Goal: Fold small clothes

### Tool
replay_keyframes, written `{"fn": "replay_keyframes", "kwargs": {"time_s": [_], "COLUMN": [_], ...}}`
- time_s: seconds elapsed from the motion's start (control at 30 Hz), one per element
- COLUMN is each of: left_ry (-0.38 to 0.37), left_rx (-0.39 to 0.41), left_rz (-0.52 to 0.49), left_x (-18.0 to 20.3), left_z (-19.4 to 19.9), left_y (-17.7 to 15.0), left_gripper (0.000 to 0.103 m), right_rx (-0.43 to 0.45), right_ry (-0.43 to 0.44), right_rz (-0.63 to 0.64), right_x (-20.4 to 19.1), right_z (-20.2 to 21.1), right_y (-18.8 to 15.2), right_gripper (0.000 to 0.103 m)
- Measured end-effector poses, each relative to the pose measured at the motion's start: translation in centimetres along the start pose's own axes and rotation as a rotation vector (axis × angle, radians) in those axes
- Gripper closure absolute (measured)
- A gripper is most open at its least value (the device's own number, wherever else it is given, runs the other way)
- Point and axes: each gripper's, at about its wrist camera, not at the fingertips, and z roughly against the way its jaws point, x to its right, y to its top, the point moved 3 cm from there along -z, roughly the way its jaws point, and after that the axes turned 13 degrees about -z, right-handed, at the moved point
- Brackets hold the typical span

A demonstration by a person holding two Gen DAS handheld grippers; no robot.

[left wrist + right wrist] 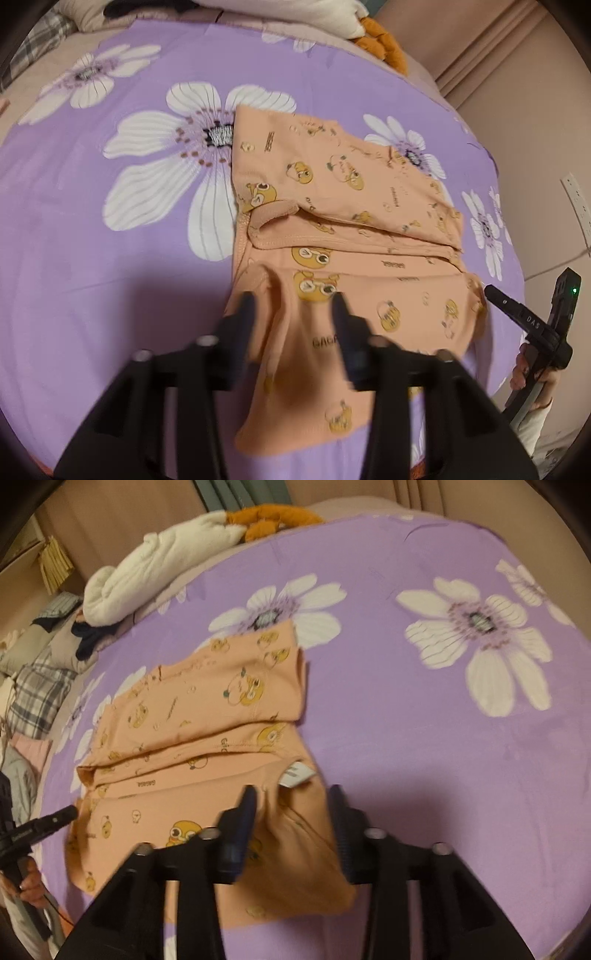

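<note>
Your peach garment (pixel 343 206) is soft matt knit cloth with stitched hems. The purple bedsheet (pixel 110 277) under it looks smooth, matt cotton. Your fingers (pixel 242 314) are matt black plastic.

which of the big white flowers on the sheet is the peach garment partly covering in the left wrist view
The large flower left of the peach garment: the cloth's far left corner overlaps its dark centre and petals. The other full blooms show uncovered centres.

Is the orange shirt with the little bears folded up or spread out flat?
Partly folded: the orange shirt has layers doubled over across its middle, while its near part lies loose on the purple sheet.
</note>
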Motion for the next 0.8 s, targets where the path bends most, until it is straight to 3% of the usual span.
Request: {"fn": "replay_keyframes", "kwargs": {"time_s": [0.07,0.43,0.6,0.8], "left_ry": [0.011,-0.007,-0.007,-0.031], "left_rx": [0.005,-0.075,-0.064,-0.06], "left_rz": [-0.009,0.011,0.011,0.02], "left_x": [0.0,-0.2,-0.2,0.4], "left_z": [0.9,0.5,0.1,-0.4], "left_y": [-0.6,-5.7,-6.5,-6.9], "left_gripper": [0.04,0.041,0.042,0.057], "right_rx": [0.002,-0.094,-0.096,-0.093], "right_ry": [0.011,0.018,0.044,0.046], "right_rz": [-0.013,0.005,0.034,0.07], "right_x": [0.7,2.4,2.0,1.5], "right_z": [0.9,-0.5,-1.0,-1.3], "right_y": [-0.2,-3.8,-4.1,-4.5], "right_gripper": [0.06,0.06,0.06,0.083]}}
